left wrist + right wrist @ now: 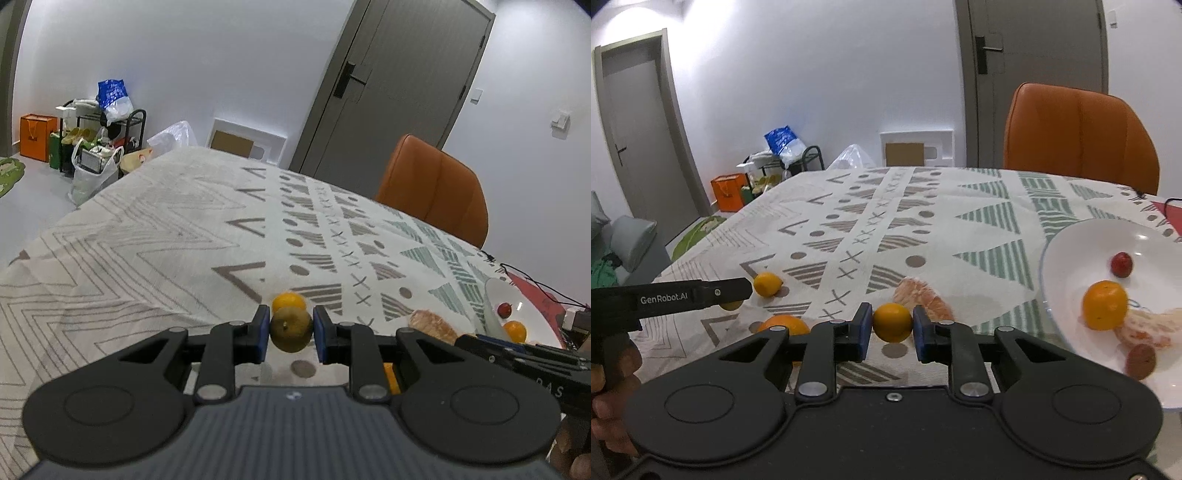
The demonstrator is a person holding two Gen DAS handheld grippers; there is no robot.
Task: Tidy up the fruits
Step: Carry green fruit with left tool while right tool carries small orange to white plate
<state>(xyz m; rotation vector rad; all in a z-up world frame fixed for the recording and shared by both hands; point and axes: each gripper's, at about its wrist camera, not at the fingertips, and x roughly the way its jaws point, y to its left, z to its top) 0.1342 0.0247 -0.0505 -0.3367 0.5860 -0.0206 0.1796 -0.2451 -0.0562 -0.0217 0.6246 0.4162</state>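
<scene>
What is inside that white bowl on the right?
The white bowl holds an orange, a small red fruit, peeled citrus segments and a brown round fruit. Its near side is hidden behind the right gripper's body.

Dining room beyond the fruit

An orange chair (1080, 136) stands at the patterned tablecloth's (923, 221) far right; bags crowd a rack (107, 129) far left by grey doors (391, 85).
</scene>
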